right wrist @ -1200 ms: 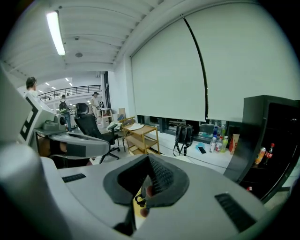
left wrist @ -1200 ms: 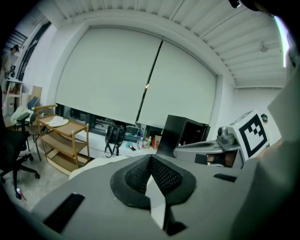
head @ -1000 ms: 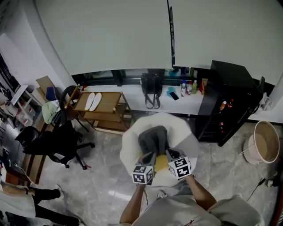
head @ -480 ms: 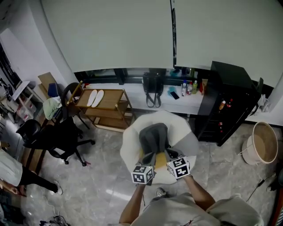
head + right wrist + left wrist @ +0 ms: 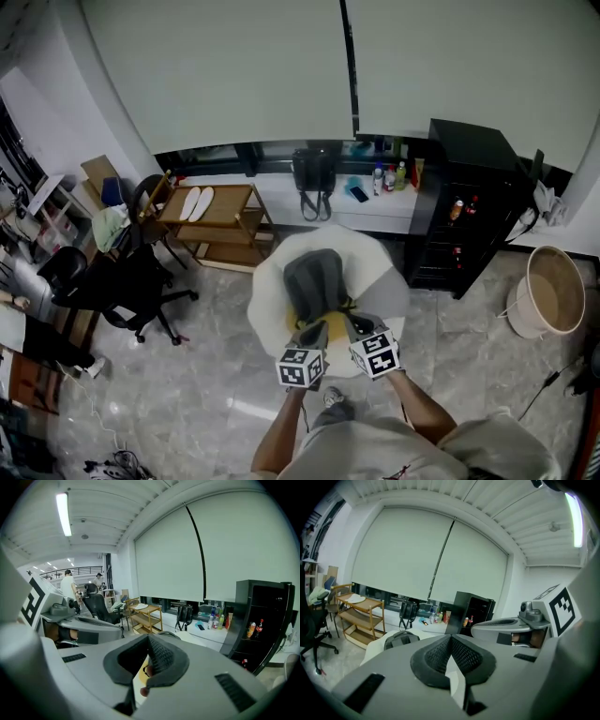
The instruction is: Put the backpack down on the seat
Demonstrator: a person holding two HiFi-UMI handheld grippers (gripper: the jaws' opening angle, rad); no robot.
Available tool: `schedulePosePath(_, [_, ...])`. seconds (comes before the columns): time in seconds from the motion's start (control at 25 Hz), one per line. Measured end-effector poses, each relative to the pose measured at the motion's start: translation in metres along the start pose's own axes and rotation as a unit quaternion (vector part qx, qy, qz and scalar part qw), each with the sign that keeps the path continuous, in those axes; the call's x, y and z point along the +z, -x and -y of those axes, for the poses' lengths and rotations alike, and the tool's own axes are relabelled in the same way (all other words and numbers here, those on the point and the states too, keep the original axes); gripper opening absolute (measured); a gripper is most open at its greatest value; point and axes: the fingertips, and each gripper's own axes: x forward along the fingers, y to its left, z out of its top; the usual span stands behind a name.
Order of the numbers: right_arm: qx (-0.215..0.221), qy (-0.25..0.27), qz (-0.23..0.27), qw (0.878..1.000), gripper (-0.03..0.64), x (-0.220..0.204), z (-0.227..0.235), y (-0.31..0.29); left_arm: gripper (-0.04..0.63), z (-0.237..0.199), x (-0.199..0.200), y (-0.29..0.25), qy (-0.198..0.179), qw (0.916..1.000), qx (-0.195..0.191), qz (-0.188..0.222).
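A grey backpack [image 5: 312, 279] lies on the white beanbag seat [image 5: 270, 302] in the middle of the head view, with a yellow patch [image 5: 328, 324] at its near end. My left gripper [image 5: 314, 335] and right gripper [image 5: 354, 327] hover side by side just short of the seat's near edge, both shut with nothing seen between the pads. In the left gripper view the shut left gripper [image 5: 451, 642] points over the backpack [image 5: 400, 639]. The right gripper [image 5: 149, 645] is shut in its own view, with yellow showing below its pads.
A black bag [image 5: 314, 174] stands on the white window ledge [image 5: 281, 199] with several bottles [image 5: 386, 175]. A black cabinet [image 5: 464, 206] is at the right, a round basket [image 5: 547, 292] beyond it. A wooden shelf cart [image 5: 220, 223] and an office chair [image 5: 117, 291] stand at the left.
The head view has swung a little, so the room sits slightly further left. Both grippers stay shut near the seat's front edge. A person at the lower left has walked toward the frame edge.
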Motion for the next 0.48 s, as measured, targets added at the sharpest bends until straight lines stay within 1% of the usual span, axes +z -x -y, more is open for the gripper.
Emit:
schedulePosePath(0.16, [0.001, 0.006, 0.000, 1.000, 0.028, -0.014, 0.004, 0.037, 0.031, 0.042, -0.015, 0.006, -0.004, 1.0000, -0.006, 0.000])
schedulePosePath(0.48, [0.002, 0.013, 0.006, 1.000, 0.028, -0.043, -0.002, 0.099, 0.031, 0.104, -0.048, 0.030, -0.010, 0.9999, -0.010, 0.000])
